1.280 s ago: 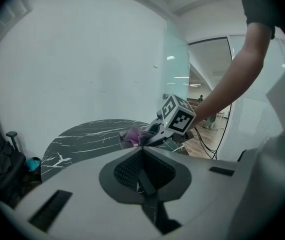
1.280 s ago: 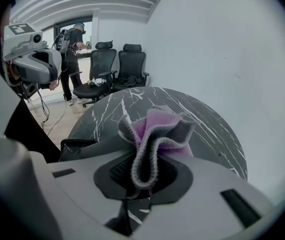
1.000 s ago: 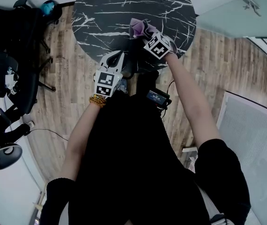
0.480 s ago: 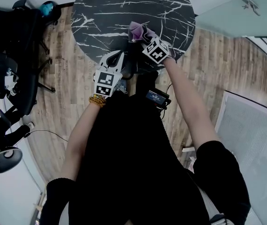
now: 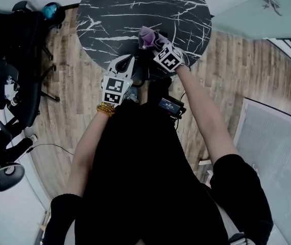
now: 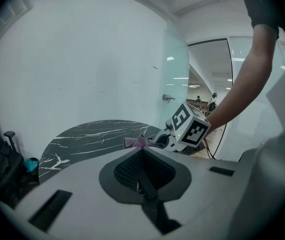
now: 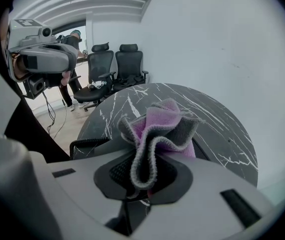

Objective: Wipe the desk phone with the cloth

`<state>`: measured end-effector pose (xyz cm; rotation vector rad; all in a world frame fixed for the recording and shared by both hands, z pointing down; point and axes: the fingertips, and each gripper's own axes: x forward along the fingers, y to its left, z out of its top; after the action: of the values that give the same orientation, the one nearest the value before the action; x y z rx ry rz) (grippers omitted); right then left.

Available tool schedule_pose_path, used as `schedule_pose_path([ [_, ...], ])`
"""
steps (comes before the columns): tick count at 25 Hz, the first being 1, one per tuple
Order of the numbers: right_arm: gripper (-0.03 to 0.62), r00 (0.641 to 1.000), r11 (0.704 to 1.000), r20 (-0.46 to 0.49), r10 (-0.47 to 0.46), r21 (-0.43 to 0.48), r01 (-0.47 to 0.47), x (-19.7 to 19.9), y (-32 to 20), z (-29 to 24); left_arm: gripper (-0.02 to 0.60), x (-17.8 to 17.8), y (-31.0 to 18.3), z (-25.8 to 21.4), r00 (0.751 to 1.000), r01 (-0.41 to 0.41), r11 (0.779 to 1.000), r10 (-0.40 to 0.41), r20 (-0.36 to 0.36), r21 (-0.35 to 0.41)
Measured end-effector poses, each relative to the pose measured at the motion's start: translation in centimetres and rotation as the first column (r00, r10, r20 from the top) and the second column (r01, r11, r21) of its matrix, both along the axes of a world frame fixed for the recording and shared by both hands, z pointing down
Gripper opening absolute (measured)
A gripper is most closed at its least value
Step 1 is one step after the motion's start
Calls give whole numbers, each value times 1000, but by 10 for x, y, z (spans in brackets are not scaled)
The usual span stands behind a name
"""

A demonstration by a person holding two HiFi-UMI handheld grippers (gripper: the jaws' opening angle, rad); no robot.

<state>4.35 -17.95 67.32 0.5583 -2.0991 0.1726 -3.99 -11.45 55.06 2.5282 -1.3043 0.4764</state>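
My right gripper (image 5: 154, 42) is shut on a bunched pink and grey cloth (image 5: 146, 34) near the front edge of the round black marble table (image 5: 135, 4). In the right gripper view the cloth (image 7: 160, 126) bulges from between the jaws of the right gripper (image 7: 145, 170). Below it lie the desk phone's coiled cord (image 7: 88, 143) and a dark edge of the phone (image 7: 205, 151). In the head view the black phone (image 5: 148, 69) is hard to tell from the table. My left gripper (image 5: 129, 58) is shut and holds nothing, just left of the phone. It points at the cloth (image 6: 135, 142).
Black office chairs (image 5: 13, 40) stand left of the table on the wooden floor (image 5: 74, 86), with a teal object (image 5: 50, 8) beside them. A glass wall (image 5: 258, 14) rises at the right. Cables run over the floor near the person's legs.
My right gripper with the cloth has shifted slightly left and toward the table's front edge. My left gripper has stayed where it was.
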Motion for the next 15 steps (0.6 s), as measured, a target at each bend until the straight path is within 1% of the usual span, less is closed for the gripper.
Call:
schedule_pose_path([
  [11,55,1000,1000,2,12,-18,-11,-2,12,7,12,1,-3,-1,1000,3,1000,-3,-17,-3],
  [15,55,1000,999,-1,19,-40,-19,-3,22,11,12,2,-2,-2,1000,-4,1000,4,-16,-6],
])
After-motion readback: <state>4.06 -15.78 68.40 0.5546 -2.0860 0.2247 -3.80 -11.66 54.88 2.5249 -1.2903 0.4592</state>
